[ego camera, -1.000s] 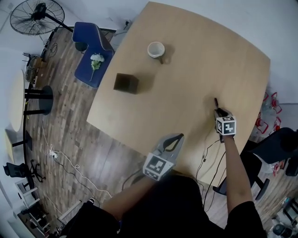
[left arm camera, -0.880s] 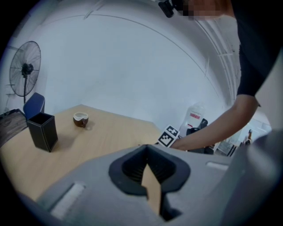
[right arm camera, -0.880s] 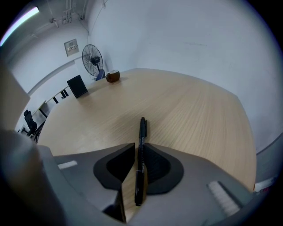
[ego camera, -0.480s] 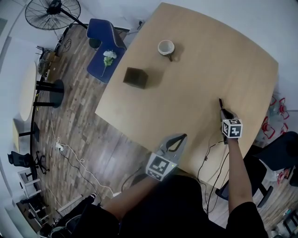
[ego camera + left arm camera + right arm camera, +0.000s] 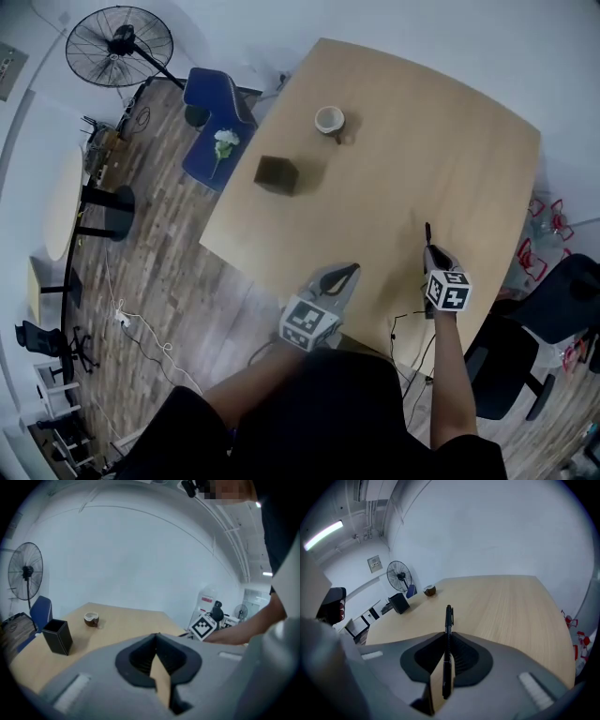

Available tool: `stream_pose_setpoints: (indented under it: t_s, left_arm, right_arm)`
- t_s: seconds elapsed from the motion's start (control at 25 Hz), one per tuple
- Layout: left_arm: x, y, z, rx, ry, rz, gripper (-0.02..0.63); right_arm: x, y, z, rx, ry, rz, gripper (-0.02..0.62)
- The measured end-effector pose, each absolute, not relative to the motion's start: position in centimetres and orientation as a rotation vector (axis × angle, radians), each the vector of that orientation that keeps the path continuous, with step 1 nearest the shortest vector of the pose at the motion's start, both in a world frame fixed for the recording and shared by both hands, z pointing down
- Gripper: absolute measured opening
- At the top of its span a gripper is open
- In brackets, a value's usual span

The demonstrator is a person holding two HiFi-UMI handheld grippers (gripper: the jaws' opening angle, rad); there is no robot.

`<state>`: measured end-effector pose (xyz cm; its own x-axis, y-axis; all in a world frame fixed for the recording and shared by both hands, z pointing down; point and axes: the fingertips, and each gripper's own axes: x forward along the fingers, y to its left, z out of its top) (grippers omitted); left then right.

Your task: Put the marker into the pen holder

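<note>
Right gripper (image 5: 430, 251): jaws have just been closing and are now clamped on the black marker (image 5: 427, 234), which lies lengthwise between the pads. In the right gripper view the marker (image 5: 448, 620) projects forward past the jaw tips, cap clip on top. There is faint print on the barrel, too small to read. The marker is over the near right part of the table (image 5: 441, 141), well apart from the pen holder (image 5: 277, 174). The holder is a black, square, open-topped box standing upright towards the far left part of the table. A small cup (image 5: 329, 119) with a handle stands beyond it, apart from it. Left gripper (image 5: 352, 270): jaws together, tips meeting, held over the near edge of the table. Each gripper's marker cube shows a black-and-white square pattern with no lettering. The table is light wood with a plain top and rounded corners. Room: white walls and a wood-plank floor (image 5: 159, 281) with cables trailing across it. A black pedestal fan (image 5: 112, 47) stands at the far left. A blue chair (image 5: 211, 122) carries a white flower (image 5: 224, 141). A round pale side table (image 5: 54, 202) stands at the left, and a black office chair (image 5: 539, 323) at the right. Wall plaque (image 5: 375, 563) in the right gripper view: text unreadable. White container with a red label (image 5: 206, 603) in the left gripper view: label not legible.
</note>
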<state>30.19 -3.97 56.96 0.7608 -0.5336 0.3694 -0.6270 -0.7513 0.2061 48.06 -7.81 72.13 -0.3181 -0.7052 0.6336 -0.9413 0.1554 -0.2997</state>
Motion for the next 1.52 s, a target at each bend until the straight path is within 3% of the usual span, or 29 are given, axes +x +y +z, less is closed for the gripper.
stream_pose_setpoints:
  t_s: [0.32,0.88,1.28,1.52]
  left_arm:
    - [23.4,-3.6,54.4,2.634,-0.964,0.309,0.003]
    - [4.4,-4.6,51.0,2.637,-0.968,0.15,0.003]
    - [-8.6,-6.0,49.6,2.653,-0.891,0.071,0.003]
    - [-13.8,-7.9,49.3,2.614,-0.966,0.002,0.003]
  right_arm:
    - [39.9,-5.7,65.0,1.62,-2.17,0.857,0.044]
    - [20.8,-7.7,56.6,1.704,-2.215,0.772,0.044]
    - [4.6,-10.5,53.6,1.758,-2.291,0.629,0.043]
    - [-1.8,-12.2,53.2,1.675,-2.357,0.677,0.043]
